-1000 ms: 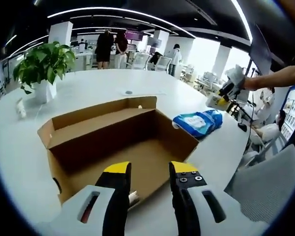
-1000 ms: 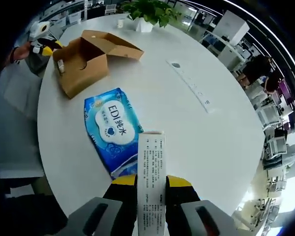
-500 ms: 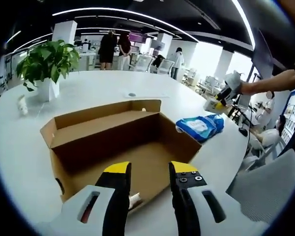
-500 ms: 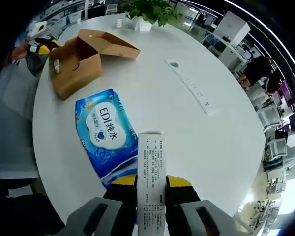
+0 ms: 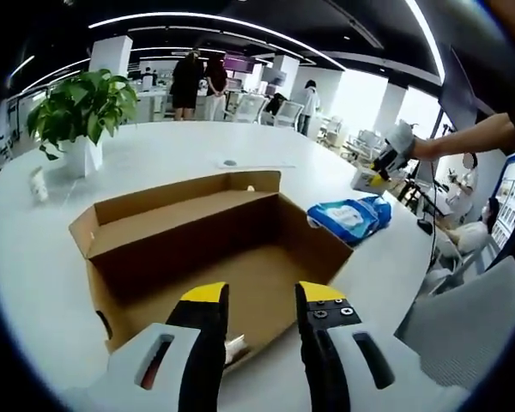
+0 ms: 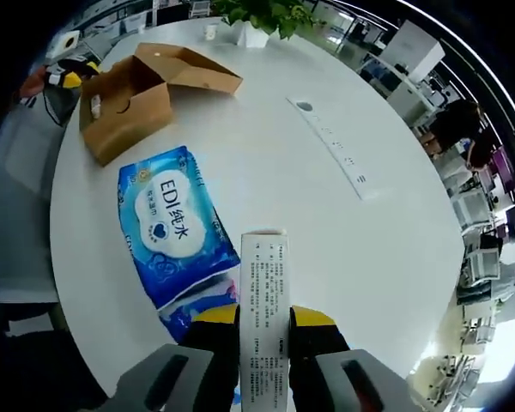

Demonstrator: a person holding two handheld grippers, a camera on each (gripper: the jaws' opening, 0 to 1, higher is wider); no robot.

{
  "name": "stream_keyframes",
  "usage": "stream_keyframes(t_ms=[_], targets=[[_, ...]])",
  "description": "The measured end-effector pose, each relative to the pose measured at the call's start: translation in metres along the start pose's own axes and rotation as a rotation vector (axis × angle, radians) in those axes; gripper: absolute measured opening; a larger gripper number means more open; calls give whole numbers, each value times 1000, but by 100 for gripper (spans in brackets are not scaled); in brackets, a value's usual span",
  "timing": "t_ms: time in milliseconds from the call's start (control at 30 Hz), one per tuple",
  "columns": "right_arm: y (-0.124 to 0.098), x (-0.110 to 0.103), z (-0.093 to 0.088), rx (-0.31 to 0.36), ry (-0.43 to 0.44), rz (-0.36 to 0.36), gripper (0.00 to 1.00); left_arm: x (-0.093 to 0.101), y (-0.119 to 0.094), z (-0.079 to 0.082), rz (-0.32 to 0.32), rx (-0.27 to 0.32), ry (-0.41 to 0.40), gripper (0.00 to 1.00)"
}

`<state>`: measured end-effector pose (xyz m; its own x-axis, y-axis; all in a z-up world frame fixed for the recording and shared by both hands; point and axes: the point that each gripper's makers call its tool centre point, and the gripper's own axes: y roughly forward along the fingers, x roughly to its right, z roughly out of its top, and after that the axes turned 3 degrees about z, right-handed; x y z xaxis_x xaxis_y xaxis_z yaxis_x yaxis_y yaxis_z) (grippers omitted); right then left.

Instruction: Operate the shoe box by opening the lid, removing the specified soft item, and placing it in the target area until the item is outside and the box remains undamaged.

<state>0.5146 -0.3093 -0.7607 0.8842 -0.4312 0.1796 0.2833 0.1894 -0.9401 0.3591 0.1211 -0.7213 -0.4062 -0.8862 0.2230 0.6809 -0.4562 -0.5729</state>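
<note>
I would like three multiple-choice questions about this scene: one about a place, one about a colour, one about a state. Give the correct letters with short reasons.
1. Where does the blue wipes pack lie?
A. inside the box
B. on the white table, outside the box
C. beside the potted plant

2. What colour are the jaw tips of the left gripper?
A. yellow
B. red
C. green

3. What is the state of the cardboard shoe box?
A. closed
B. crushed flat
C. open

Answers:
1. B: in the right gripper view the pack rests on the table, apart from the box.
2. A: both tips show yellow in the left gripper view.
3. C: its lid is folded back and its inside is visible.
</note>
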Motion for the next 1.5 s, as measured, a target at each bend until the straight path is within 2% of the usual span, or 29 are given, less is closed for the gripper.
stream_keyframes(t_ms=[367, 967, 1500], targets=[[23, 4, 2, -38, -81, 17, 17, -4, 1, -2, 3, -4, -2, 31], [52, 12, -2, -69, -115, 36, 17, -11, 1, -5, 26, -14, -14, 32], [57, 1, -15, -125, -185, 55, 18, -9, 5, -7, 26, -24, -8, 32]])
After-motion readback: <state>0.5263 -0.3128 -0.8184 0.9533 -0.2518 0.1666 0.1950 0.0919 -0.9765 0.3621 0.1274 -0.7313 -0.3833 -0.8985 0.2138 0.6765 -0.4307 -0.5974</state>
